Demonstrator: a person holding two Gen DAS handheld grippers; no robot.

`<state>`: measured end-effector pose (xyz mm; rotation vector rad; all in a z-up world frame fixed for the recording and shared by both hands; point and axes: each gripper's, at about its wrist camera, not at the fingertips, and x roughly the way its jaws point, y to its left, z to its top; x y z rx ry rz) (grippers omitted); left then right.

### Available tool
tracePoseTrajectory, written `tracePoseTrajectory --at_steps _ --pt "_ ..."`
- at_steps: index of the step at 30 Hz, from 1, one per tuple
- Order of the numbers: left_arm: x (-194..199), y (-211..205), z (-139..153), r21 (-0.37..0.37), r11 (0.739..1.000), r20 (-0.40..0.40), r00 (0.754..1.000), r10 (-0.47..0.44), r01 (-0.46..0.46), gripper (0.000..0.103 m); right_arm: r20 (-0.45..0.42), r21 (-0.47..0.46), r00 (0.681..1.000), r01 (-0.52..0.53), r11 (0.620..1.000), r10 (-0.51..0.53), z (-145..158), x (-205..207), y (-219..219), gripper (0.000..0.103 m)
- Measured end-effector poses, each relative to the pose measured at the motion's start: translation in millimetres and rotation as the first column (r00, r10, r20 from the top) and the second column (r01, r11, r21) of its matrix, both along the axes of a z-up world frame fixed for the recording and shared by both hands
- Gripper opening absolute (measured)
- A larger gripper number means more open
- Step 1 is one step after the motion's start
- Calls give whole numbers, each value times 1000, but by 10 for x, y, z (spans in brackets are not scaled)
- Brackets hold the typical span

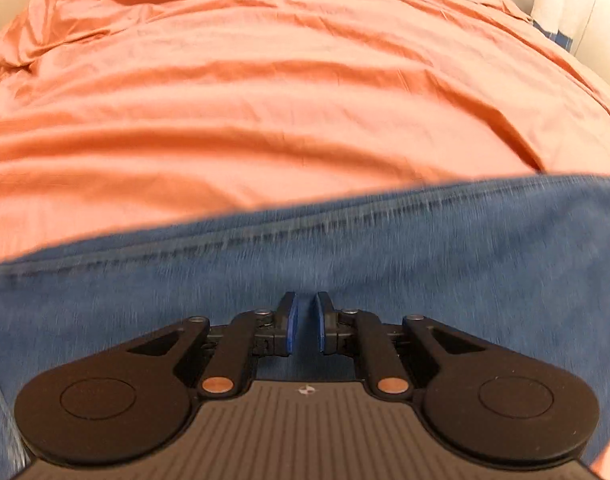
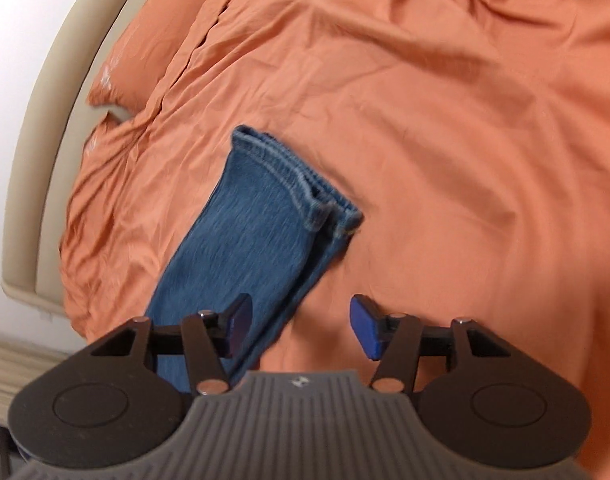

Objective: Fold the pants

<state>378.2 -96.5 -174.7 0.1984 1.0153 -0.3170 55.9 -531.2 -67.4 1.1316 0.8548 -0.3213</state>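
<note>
right wrist view: wrinkled orange bed sheet [image 2: 445,120] carries soft, heavy blue denim pants [image 2: 249,232], legs stacked; grip both hem layers. right tool [image 2: 301,328] spread, empty. left tool [image 1: 305,328] nearly pressed together over denim, seemingly empty.

- Jeans [image 2: 241,236]: blue denim, faded, visibly streaked weave.
- Right wrist view: legs stacked one on the other, lying flat on orange sheet [image 2: 445,128], running diagonally from lower left to hems at centre.
- Hems [image 2: 297,184]: stitched, slightly offset, lower leg's hem showing past the upper one at right.
- Left wrist view: denim [image 1: 345,264] fills the lower frame; stitched seam [image 1: 289,232] runs across near its upper edge; blurred.
</note>
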Motion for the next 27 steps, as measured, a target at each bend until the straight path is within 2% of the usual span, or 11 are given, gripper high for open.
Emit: tracePoseTrajectory --at_steps 3,6,9,12,16,17,20,25,27 --pt "231 -60 -34 -6 1000 13 1000 16 -16 14 23 20 999 43 999 -43 -132 51 -66 43" --pt "373 -96 -71 -23 999 22 999 35 -34 11 56 37 994 91 995 -93 -214 46 -136 41" --pt "399 -106 -21 -46 997 67 996 64 -61 11 81 54 985 147 988 -151 -289 17 -197 36" --pt "345 -123 105 -90 993 102 991 89 -80 12 100 94 976 184 978 -193 -376 -11 -237 35" --pt "140 -331 249 -117 993 107 994 -3 16 12 125 116 964 220 969 -234 -431 -45 -254 28" --pt "85 -408 254 -114 992 103 994 -31 43 12 127 121 963 225 967 -239 -441 -50 -259 21" --pt "-89 -669 238 -104 986 83 989 -122 130 12 134 121 963 219 968 -234 -427 -57 -265 18" --pt "-380 -1118 122 -44 957 95 955 -282 287 13 158 8 975 157 988 -156 -194 -15 -226 11" --pt "-367 -1262 50 4 954 117 947 -299 300 13 170 -40 978 128 991 -119 -74 22 -202 10"
